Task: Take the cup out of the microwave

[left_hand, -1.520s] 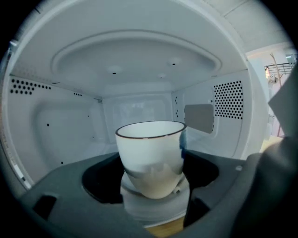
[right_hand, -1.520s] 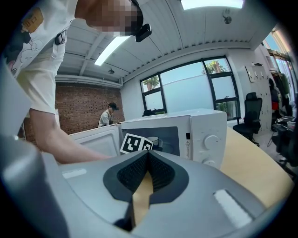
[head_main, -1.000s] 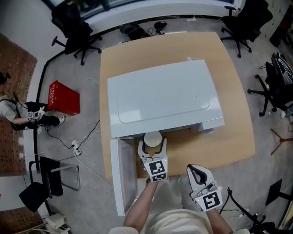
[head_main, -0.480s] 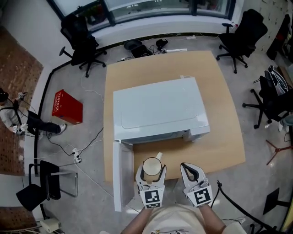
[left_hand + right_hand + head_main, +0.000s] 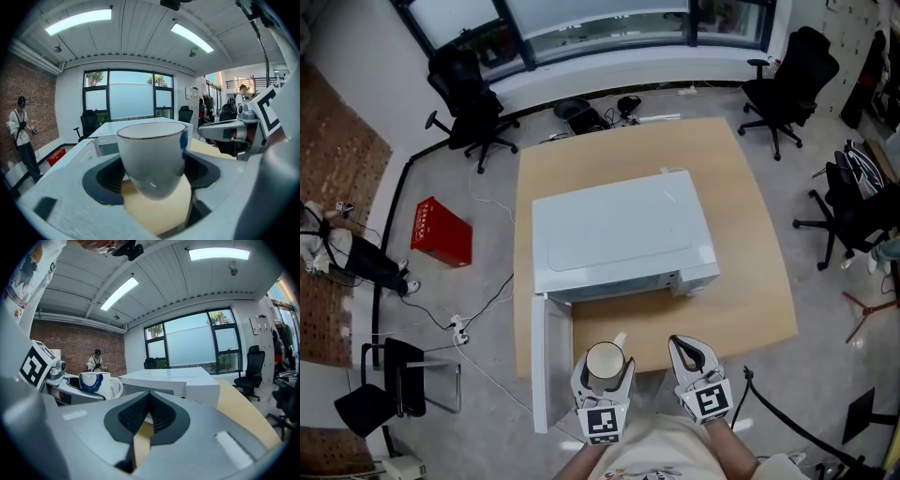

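A white cup [image 5: 605,364] with a blue pattern and a handle is held upright in my left gripper [image 5: 603,375], near the table's front edge and well clear of the microwave. The left gripper view shows the cup [image 5: 152,157] pinched between the dark pads. The white microwave [image 5: 619,239] stands mid-table with its door [image 5: 549,361] swung open toward me on the left. My right gripper [image 5: 692,361] is beside the left one, jaws together and empty. In the right gripper view the cup [image 5: 97,382] shows at the left and the microwave [image 5: 173,379] is ahead.
The wooden table [image 5: 750,281] ends just under my grippers. Office chairs [image 5: 469,94] stand round it, and a red box [image 5: 441,232] lies on the floor at the left. A person [image 5: 21,136] stands by the brick wall, far left.
My left gripper has drawn the cup back from the microwave opening to the table's front edge. The right gripper has shifted slightly left and the head view has pulled back.
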